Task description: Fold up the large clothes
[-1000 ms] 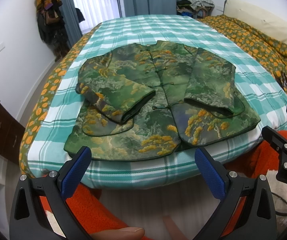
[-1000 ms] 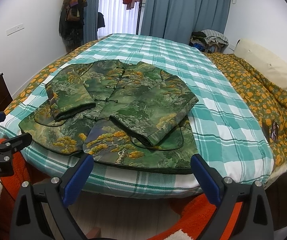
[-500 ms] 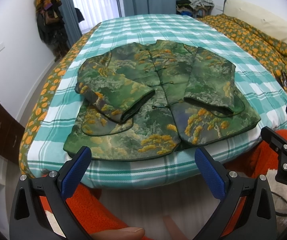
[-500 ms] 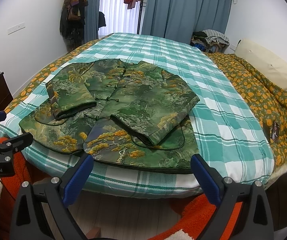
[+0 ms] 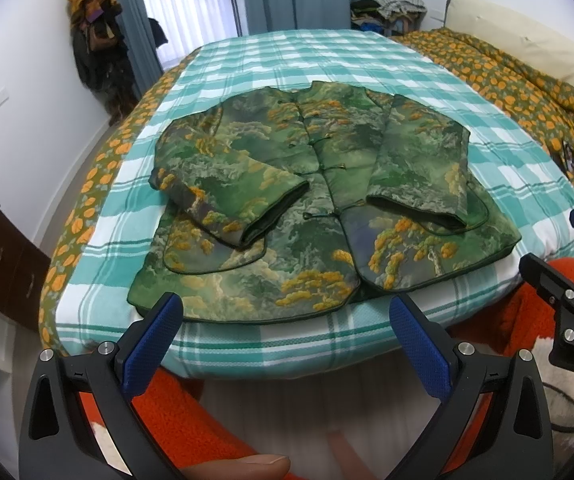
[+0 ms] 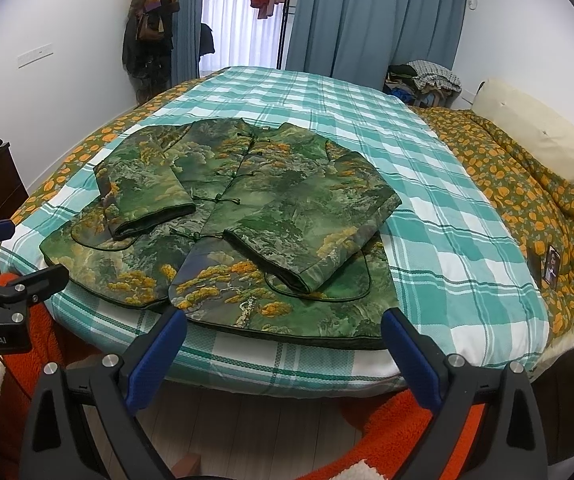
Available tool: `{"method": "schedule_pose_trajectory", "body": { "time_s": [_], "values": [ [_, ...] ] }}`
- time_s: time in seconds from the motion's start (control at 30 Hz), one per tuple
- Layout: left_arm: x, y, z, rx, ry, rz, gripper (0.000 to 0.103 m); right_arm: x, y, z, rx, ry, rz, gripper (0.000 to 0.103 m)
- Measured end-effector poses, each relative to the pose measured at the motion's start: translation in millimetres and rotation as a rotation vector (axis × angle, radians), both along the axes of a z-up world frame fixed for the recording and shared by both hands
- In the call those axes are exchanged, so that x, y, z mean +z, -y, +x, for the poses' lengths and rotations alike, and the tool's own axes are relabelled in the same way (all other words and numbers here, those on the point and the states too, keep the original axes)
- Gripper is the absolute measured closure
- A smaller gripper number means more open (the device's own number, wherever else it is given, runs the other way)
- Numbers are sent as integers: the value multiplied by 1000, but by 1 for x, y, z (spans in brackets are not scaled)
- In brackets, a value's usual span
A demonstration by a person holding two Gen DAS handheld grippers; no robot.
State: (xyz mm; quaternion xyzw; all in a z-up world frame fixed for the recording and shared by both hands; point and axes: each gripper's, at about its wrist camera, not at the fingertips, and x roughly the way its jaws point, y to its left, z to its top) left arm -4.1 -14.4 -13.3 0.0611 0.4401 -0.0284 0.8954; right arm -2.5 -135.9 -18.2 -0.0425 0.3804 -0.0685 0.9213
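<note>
Both tools, left [image 5: 283, 320] and right [image 6: 283, 332], hang wide and empty off the bed's [image 5: 327, 60] near edge; the jacket [image 5: 319, 200] lies flat there, sleeves folded in; next, I judge, pinch both hem corners evenly and carry them to the collar.

I see the green-and-gold patterned jacket [image 5: 319, 200] lying flat mid-frame, front up, buttoned, both sleeves folded inward.
</note>
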Motion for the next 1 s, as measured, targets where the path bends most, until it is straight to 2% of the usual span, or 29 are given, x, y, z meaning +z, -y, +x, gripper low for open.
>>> {"method": "schedule_pose_trajectory", "body": {
  "time_s": [0.6, 0.73, 0.9, 1.0],
  "values": [
    [3, 2, 1, -27, 10, 11, 0, 4, 5, -1, 45, 16, 7, 4],
    [6, 2, -1, -65, 16, -39, 0, 9, 12, -1, 62, 51, -11, 4],
    [13, -6, -3, -42, 53, -85, 0, 33, 52, 2, 74, 216, -45, 3],
    [12, -9, -2, -39, 51, -119, 0, 24, 70, 23, 175, 179, -2, 0]
  ]
}}
